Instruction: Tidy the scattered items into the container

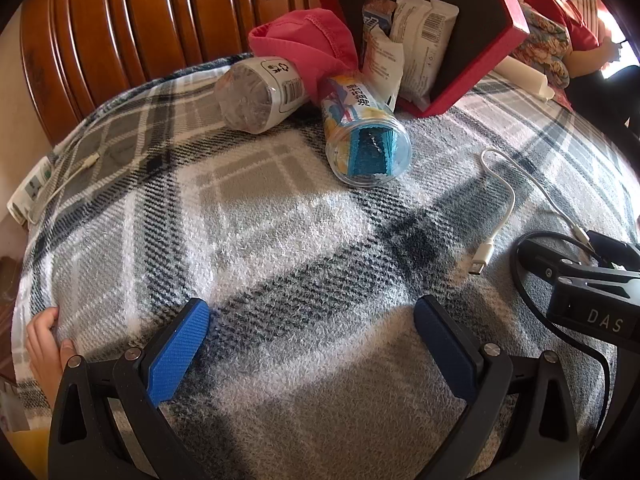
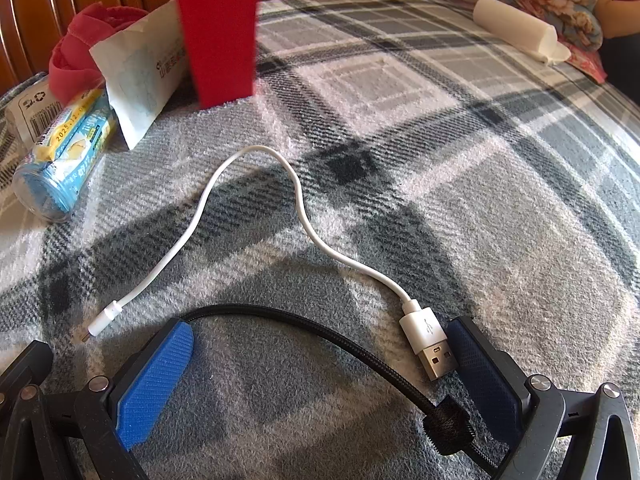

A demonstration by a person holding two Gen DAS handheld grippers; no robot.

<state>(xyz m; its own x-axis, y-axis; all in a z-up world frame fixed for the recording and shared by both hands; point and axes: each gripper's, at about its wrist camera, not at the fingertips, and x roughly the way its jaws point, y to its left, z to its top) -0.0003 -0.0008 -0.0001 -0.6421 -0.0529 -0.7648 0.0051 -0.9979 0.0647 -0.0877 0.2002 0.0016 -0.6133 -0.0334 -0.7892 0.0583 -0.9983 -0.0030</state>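
- The right gripper [image 2: 320, 364] is spread wide and grasps nothing; its blue pads [image 2: 154, 384] rest low over the plaid blanket [image 2: 460, 208].
- A black braided cord [image 2: 344, 344] arcs across the gap between the right fingers, from about 10 o'clock down to 5 o'clock.
- The white USB cable [image 2: 296, 196] lies loose on the blanket just ahead; its large plug [image 2: 430, 342] sits touching or just beside the right-hand finger at 3 o'clock, and its small plug [image 2: 102, 320] lies at 9 o'clock, near the left-hand finger.
- The cable loops away toward 12 o'clock, and beyond it stands the red container [image 2: 218, 32], tipped on its edge.
- The left gripper [image 1: 312, 340] is likewise released, fingers far apart and holding nothing, with only blanket between them.
- At 3 o'clock in the left wrist view, the right gripper's black body sits beside the cable's plug.
- At 12 o'clock lies a clear jar [image 1: 364, 132] with a blue and yellow label, on its side, open mouth toward the camera.
- At 11 o'clock a clear bottle [image 1: 256, 92] lies on its side, touching a pink cloth [image 1: 308, 42] behind it.
- White snack packets [image 1: 416, 48] lean inside the tilted container at 1 o'clock.
- A wooden headboard [image 1: 140, 28] rises behind; a person in red [image 1: 568, 20] sits at 2 o'clock.
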